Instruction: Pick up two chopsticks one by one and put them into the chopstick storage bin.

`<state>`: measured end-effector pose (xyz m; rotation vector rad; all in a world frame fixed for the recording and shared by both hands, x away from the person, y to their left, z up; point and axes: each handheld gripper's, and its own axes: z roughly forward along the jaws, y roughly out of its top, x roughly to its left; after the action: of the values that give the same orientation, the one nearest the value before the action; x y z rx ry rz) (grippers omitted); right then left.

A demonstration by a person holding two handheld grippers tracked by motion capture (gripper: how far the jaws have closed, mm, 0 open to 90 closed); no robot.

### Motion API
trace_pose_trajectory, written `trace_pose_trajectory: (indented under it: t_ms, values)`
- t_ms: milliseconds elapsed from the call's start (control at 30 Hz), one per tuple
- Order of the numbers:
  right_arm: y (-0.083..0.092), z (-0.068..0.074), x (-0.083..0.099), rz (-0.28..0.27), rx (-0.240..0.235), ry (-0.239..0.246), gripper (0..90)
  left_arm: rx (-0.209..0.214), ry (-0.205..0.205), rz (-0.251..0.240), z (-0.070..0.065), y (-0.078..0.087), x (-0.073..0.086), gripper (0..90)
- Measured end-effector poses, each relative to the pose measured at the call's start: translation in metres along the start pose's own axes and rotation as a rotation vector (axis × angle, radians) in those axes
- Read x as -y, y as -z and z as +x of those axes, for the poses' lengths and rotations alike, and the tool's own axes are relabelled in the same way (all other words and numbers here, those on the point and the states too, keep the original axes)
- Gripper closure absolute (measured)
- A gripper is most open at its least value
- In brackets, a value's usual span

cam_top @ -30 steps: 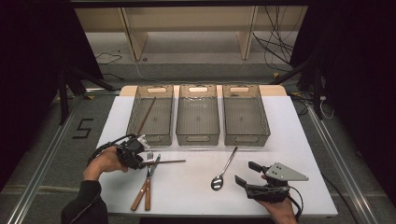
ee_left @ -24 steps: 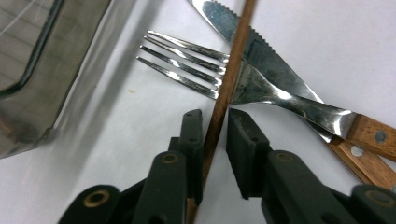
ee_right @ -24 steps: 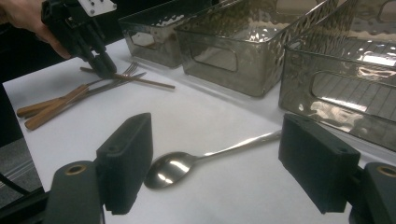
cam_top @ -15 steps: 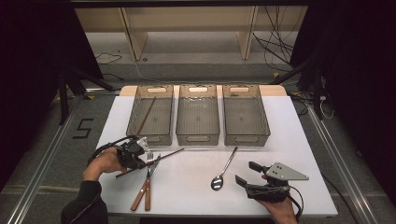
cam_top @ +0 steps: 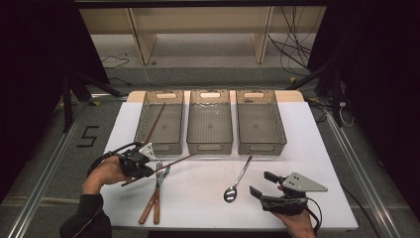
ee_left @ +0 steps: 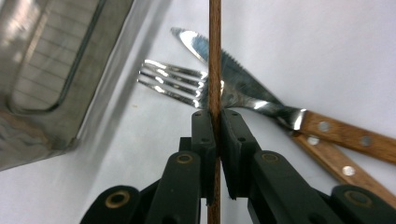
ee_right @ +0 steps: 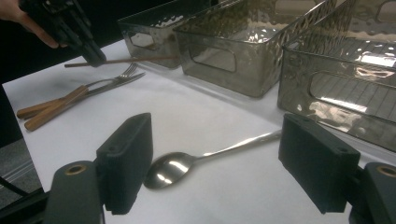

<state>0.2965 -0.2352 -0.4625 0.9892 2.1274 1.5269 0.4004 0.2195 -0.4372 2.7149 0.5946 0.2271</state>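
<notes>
My left gripper (cam_top: 144, 167) (ee_left: 215, 116) is shut on a thin brown chopstick (cam_top: 173, 161) (ee_left: 215, 51); its jaws have just been closing with the stick between the pads. The stick slants off the table, its far tip near the front of the left bin (cam_top: 143, 130). A second chopstick (cam_top: 154, 123) leans inside that bin. A wood-handled fork (ee_left: 170, 80) and knife (ee_left: 238, 91) lie under the held stick. My right gripper (cam_top: 260, 182) (ee_right: 222, 161) stands open at the front right, its jaws either side of a metal spoon (cam_top: 238, 177) (ee_right: 170, 169) without touching it.
Three clear grey bins stand in a row at the back of the white table (cam_top: 198, 198): the left one, a middle one (cam_top: 209, 145) and a right one (cam_top: 261, 145). The fork and knife handles (cam_top: 151, 208) point toward the front edge.
The left gripper has closed on the chopstick that lay flat by the fork. The stick has swung and lifted, its far end now pointing at the left bin. The right gripper has stayed put.
</notes>
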Motion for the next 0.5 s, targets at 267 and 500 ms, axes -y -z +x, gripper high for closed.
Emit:
trace_pose_trajectory:
  t_ms: [267, 500]
  values:
    - [0.000, 0.000, 0.000, -0.002, 0.000, -0.001, 26.9, -0.047, 0.038, -0.104, -0.004, 0.020, -0.007, 84.2]
    - [0.000, 0.001, 0.000, -0.005, -0.001, 0.004, 26.9, -0.071, 0.113, -0.210, -0.001, 0.030, -0.015, 84.2]
